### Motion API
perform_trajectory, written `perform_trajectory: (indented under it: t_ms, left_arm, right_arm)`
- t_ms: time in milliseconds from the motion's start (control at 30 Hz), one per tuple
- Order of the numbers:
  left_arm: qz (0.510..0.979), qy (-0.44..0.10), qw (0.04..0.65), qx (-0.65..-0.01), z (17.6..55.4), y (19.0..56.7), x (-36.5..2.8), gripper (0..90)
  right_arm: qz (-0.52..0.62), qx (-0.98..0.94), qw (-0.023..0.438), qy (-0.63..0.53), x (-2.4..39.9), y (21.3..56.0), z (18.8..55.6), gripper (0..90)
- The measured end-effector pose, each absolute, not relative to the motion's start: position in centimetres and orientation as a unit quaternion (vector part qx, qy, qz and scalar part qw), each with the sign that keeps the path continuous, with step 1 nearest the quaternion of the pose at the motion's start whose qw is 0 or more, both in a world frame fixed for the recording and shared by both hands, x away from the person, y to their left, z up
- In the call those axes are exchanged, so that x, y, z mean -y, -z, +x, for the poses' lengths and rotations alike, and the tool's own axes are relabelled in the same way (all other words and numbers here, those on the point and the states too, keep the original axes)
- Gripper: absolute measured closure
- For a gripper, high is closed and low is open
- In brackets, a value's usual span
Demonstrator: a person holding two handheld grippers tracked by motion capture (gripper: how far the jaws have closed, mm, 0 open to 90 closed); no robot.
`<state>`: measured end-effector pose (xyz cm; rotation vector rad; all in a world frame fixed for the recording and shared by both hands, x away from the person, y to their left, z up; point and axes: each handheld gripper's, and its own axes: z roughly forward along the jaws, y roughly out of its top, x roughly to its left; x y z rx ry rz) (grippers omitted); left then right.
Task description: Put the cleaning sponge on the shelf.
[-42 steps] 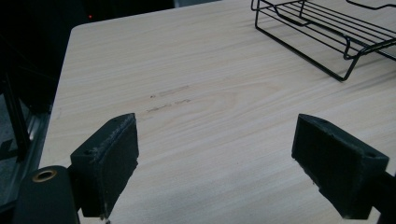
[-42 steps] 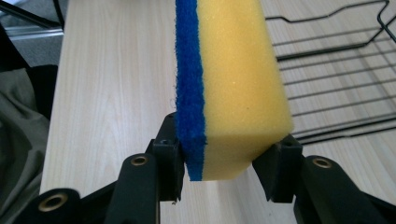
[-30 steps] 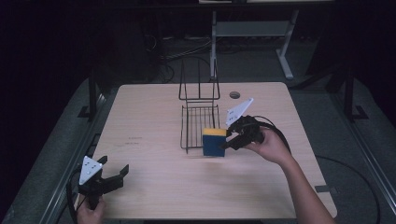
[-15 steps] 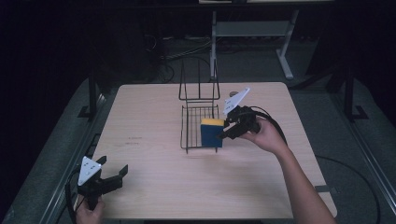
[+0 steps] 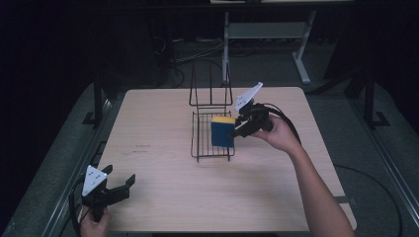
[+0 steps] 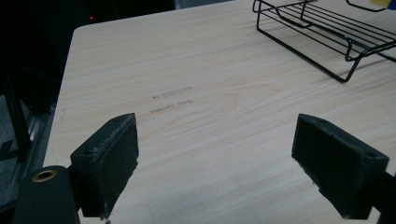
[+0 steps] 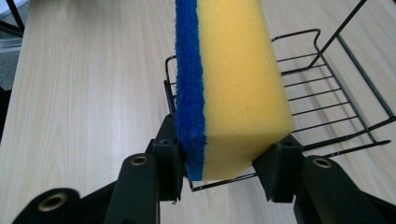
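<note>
Left gripper (image 5: 117, 187) sits wide open, near side of the wire rack (image 5: 212, 136). Right gripper (image 5: 236, 132) clamps the sponge (image 5: 223, 131) on its blue and yellow faces, now carried over the rack from its front edge.

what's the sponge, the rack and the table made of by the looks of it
Sponge: soft yellow foam, finely pored, with a coarser blue fibrous scouring layer on one face. Rack: thin black wire, probably coated metal with a slight sheen. Table: pale wood grain, matte; could be laminate rather than solid wood.
</note>
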<state>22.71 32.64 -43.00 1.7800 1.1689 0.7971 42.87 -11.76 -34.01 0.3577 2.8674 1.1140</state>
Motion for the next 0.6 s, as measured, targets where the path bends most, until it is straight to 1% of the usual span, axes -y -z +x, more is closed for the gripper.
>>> perform_trajectory:
  t_ms: [433, 600]
  left_arm:
    - [0.713, -0.318, 0.419, -0.464, 22.7, 43.0, -32.5, 14.1]
    - [0.711, -0.32, 0.42, -0.464, 22.7, 42.9, -32.5, 14.1]
  right_arm:
    - [0.134, -0.921, 0.015, -0.366, 11.7, 35.2, 45.0, 56.2]
    - [0.137, -0.926, 0.013, -0.352, 11.1, 34.8, 45.5, 56.1]
